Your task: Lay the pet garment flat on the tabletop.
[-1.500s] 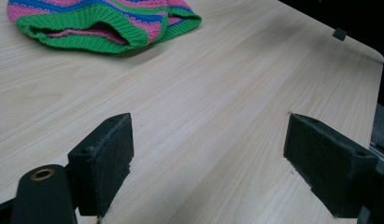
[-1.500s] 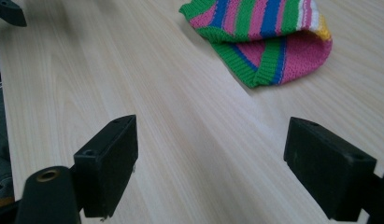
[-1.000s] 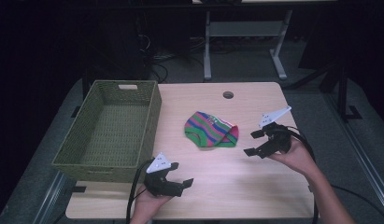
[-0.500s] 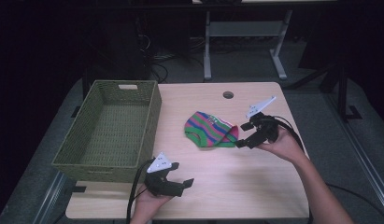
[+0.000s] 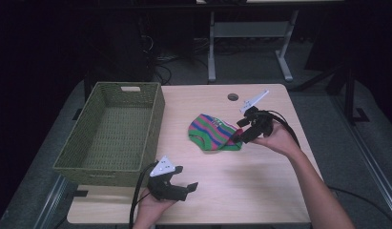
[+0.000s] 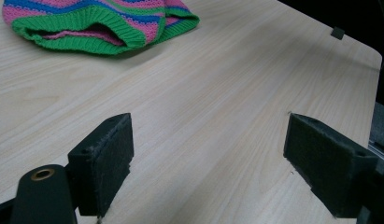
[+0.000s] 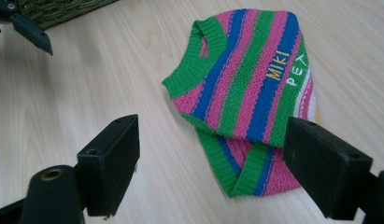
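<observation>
A lab or recording room, not a home. Pale wood tabletop (image 5: 260, 191) with a cable hole (image 5: 232, 97), set on grey floor in a dark, unlit surround. Beyond the tabletop's far edge, the white metal legs of a second desk (image 5: 211, 52) and loose cables (image 5: 158, 50) on the floor. Beside the tabletop's right edge, dark stand legs (image 5: 348, 90).
</observation>
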`<control>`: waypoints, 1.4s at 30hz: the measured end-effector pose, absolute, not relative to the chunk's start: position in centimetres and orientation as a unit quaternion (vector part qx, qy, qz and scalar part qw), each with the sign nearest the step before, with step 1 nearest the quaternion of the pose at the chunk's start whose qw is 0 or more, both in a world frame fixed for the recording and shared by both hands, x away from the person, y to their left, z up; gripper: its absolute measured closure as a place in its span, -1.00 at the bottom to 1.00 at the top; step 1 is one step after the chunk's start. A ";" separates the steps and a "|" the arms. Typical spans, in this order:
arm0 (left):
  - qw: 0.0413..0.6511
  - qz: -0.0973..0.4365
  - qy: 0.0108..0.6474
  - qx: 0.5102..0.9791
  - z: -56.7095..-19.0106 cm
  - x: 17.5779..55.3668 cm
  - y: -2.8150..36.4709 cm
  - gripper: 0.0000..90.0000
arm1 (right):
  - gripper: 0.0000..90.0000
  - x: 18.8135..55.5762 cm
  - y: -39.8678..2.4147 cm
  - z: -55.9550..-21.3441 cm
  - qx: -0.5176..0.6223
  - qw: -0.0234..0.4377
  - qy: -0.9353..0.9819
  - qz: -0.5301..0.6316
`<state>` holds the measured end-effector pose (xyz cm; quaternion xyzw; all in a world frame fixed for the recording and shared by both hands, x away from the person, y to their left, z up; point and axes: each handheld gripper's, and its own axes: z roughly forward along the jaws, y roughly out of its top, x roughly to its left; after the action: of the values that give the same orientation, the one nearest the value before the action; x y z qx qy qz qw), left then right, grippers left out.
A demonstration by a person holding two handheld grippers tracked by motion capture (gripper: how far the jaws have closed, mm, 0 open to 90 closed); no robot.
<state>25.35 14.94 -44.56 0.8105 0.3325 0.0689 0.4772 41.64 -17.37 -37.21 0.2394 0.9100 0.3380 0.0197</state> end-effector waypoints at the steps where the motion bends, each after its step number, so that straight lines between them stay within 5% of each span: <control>1: 0.477 0.069 0.332 0.811 -44.5 25.3 14.9 -0.65 | -0.58 41.8 -17.2 -37.2 0.241 0.019 0.910 0.338; 42: 0.481 0.063 0.331 0.809 -44.5 25.5 15.1 -0.65 | -0.54 46.5 -12.1 -40.6 0.257 -0.001 0.918 0.302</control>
<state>25.47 15.12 -44.46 0.8093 0.3314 0.0631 0.4808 46.52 -12.14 -40.65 0.2568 0.9180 0.3022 -0.0015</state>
